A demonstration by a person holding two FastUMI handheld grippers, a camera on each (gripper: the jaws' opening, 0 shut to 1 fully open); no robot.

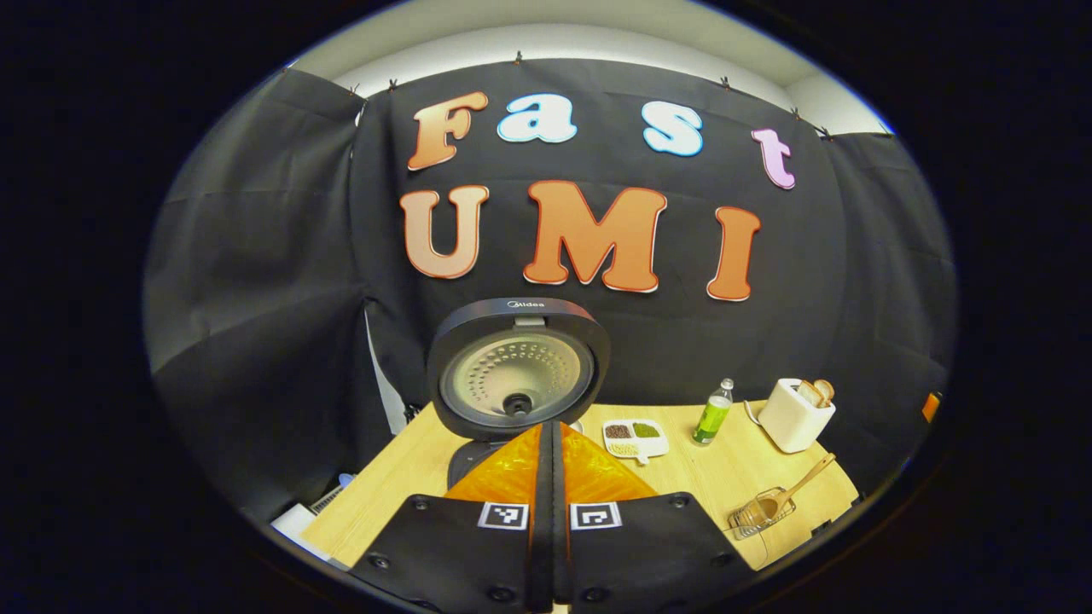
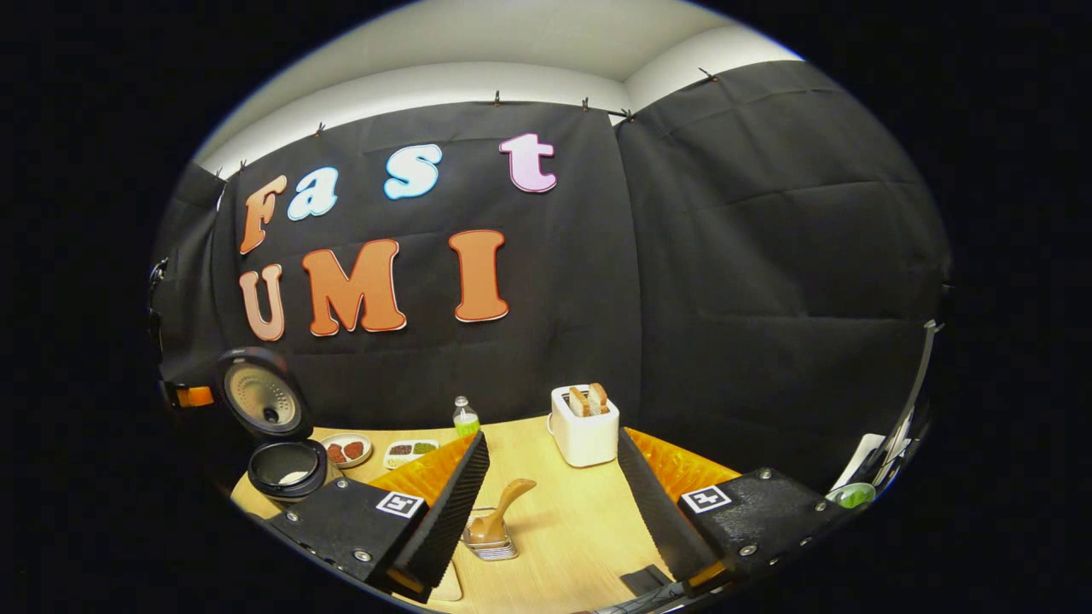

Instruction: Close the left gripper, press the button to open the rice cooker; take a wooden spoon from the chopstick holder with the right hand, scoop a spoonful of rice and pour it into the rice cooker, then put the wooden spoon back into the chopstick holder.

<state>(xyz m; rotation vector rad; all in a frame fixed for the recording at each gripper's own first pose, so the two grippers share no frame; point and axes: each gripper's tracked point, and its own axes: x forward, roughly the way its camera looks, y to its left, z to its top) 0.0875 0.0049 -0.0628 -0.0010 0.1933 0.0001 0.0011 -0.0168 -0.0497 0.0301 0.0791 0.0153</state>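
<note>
Pale wooden table [image 2: 563, 520] under black cloth carries the rice cooker [image 2: 287, 467], its round lid [image 1: 518, 375] already sprung upright, dimpled metal liner showing. Right of the cooker, a wire chopstick holder [image 2: 490, 539] cradles the smooth wooden spoon [image 2: 503, 510] at a slant. Left gripper [image 1: 550, 477] has its fingers pressed together, empty, just before the cooker; right gripper [image 2: 553, 503] is spread wide, framing the spoon, probably ready to grasp.

Both black gripper [image 1: 550, 477] bodies carry square markers, apparently screw-fastened.
</note>
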